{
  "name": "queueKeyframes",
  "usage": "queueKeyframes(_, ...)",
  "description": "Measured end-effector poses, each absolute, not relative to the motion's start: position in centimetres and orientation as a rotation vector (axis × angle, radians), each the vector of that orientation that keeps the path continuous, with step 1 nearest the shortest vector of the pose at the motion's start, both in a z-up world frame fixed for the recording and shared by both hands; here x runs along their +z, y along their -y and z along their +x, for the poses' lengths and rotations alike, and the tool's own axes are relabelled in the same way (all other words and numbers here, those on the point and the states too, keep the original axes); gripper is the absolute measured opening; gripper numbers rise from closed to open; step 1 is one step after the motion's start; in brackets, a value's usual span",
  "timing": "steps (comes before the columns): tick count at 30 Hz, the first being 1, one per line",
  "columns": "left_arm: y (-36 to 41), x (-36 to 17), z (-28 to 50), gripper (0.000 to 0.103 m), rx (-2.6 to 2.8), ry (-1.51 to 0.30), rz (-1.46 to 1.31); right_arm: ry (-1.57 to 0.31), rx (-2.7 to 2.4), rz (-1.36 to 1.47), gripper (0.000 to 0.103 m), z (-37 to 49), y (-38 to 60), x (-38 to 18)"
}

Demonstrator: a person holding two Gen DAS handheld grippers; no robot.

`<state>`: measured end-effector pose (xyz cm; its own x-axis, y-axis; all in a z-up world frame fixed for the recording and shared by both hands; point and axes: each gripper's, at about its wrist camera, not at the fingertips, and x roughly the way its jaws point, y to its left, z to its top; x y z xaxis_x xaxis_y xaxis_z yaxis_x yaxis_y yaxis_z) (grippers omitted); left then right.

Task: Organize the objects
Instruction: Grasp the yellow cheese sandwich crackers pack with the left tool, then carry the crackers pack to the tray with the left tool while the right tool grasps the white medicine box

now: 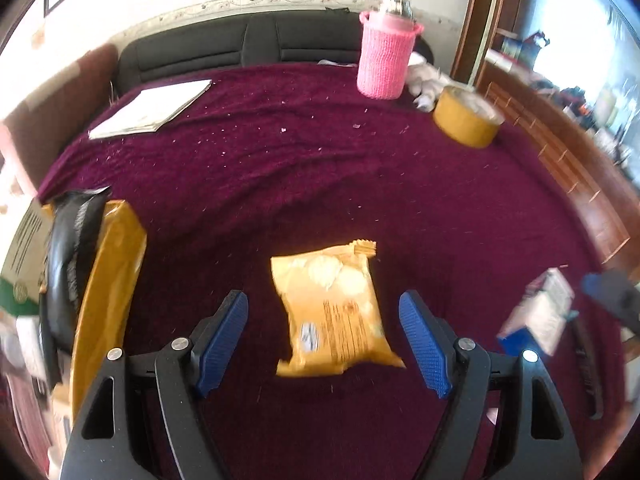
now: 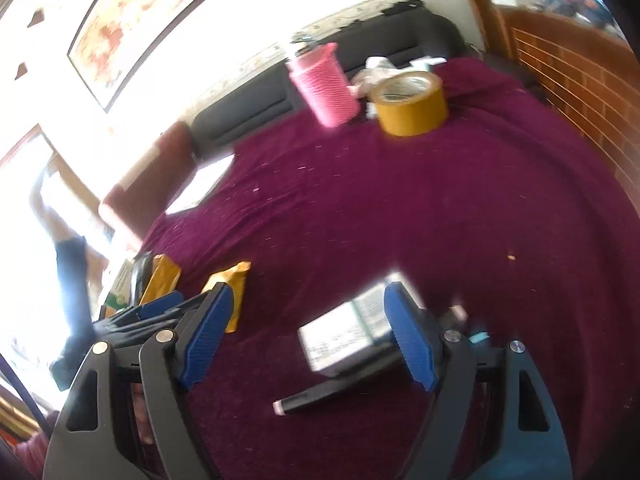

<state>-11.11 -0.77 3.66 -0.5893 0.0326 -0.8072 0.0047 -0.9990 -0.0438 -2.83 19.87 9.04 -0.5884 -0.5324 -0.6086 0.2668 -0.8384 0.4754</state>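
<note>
Both tongs are spread wide and holding nothing, so you've got a free choice here. Your left tongs (image 1: 323, 344) hang right over the yellow snack packet (image 1: 334, 308), which lies flat on the purple bedspread (image 1: 360, 184) between the blue pads without touching either.

Biggest risk first: that bedspread is soft and wrinkled, so if you come down hard the pads could dig into the fabric and pinch cloth along with the packet. Next, the packet itself looks puffy and slick; squeeze near one corner and it'll likely squirt out or crush what's inside.

Your right tongs (image 2: 308, 340) sit over the white box (image 2: 352, 330), and the far pad overlaps its corner, so closing now might just nudge it sideways. A dark pen (image 2: 310, 396) lies just in front of that box and could get knocked or rolled.

Room-wise you're fine: the middle of the bed is open, the pink knitted bottle (image 1: 382, 56) and tape roll (image 1: 466, 118) stand well apart at the back. On the left, the tan box (image 1: 110, 288) crowds the bed's edge.
</note>
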Motion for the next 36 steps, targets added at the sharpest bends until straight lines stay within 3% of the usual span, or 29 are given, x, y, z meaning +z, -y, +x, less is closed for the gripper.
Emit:
queueKeyframes(6, -0.3, 1.7, -12.1, 0.072, 2.795, -0.021, -1.446, 0.591, -2.407, 1.088, 0.077, -4.4, -21.6, 8.6)
queueKeyframes(7, -0.5, 1.9, -11.9, 0.059, 2.786, -0.035, -1.434, 0.594, -2.414, 1.088, 0.077, -4.3, -21.8, 8.7)
queueKeyframes(8, -0.5, 2.1, -11.7, 0.039, 2.781, -0.035, -1.421, 0.593, -2.419, 1.089, 0.077, -4.7, -21.4, 8.5)
queueKeyframes(18, 2.2, 7.7, -4.0, 0.039, 2.663, 0.232, -1.255, 0.562, -2.419, 1.126, 0.077, -5.7, -20.7, 7.1)
queueKeyframes(24, 6.0, 12.2, 3.9, 0.039, 2.688, 0.23, -1.042, 0.562, -2.377, 1.107, 0.078, -5.7, -20.0, 6.7)
queueKeyframes(29, 10.9, 13.2, 7.8, 0.039, 2.75, 0.31, -1.007, 0.434, -2.366, 1.238, 0.081, -7.5, -16.7, 7.4)
queueKeyframes(33, 14.3, 13.2, 10.1, 0.039, 2.803, 0.394, -0.966, 0.438, -2.205, 1.343, 0.081, -8.7, -13.8, 7.1)
queueKeyframes(36, 16.5, 12.7, 11.3, 0.039, 2.808, 0.458, -0.959, 0.364, -2.367, 1.419, 0.081, -8.5, -13.4, 7.1)
